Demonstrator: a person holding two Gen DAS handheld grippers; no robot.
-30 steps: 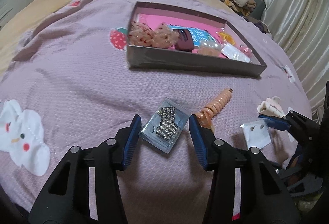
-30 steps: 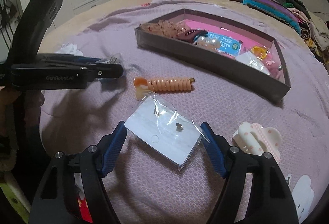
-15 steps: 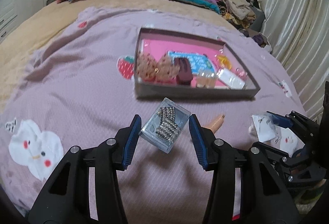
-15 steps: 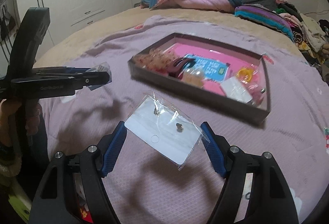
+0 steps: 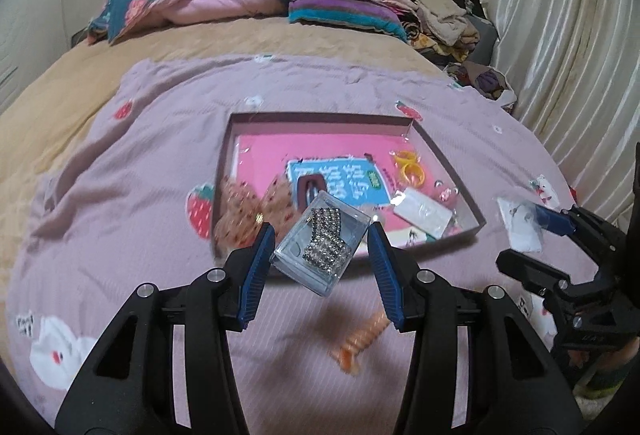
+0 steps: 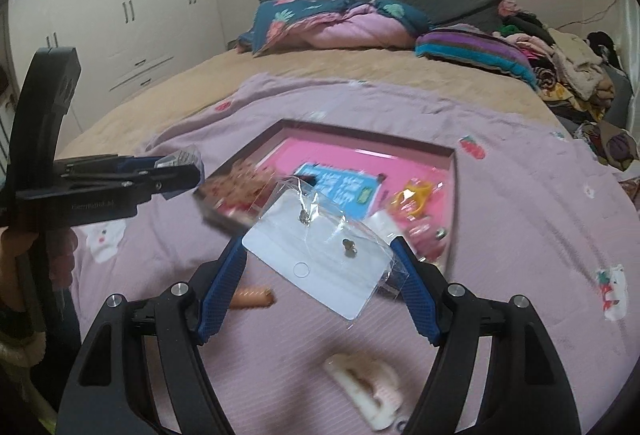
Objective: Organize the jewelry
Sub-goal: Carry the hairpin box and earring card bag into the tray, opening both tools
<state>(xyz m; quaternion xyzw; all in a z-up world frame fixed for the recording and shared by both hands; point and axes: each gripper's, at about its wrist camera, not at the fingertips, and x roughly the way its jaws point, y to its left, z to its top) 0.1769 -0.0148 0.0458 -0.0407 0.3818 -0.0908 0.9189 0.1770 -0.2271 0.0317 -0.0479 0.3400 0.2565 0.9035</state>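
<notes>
Left fingers (image 5: 266, 259) pinch clear rhinestone box (image 5: 320, 247), frame center; right fingers (image 6: 222, 287) pinch earring card bag (image 6: 324, 255). Both over tray (image 5: 320, 117) near edge: carry further in, lower, then release.

A clear plastic box of rhinestone jewelry (image 5: 320, 247) is sitting tilted between the left gripper's (image 5: 321, 267) fingers. A white earring card in a clear sleeve (image 6: 320, 255) is spanning the right gripper's (image 6: 320, 287) fingers, apparently carrying two small studs.
</notes>
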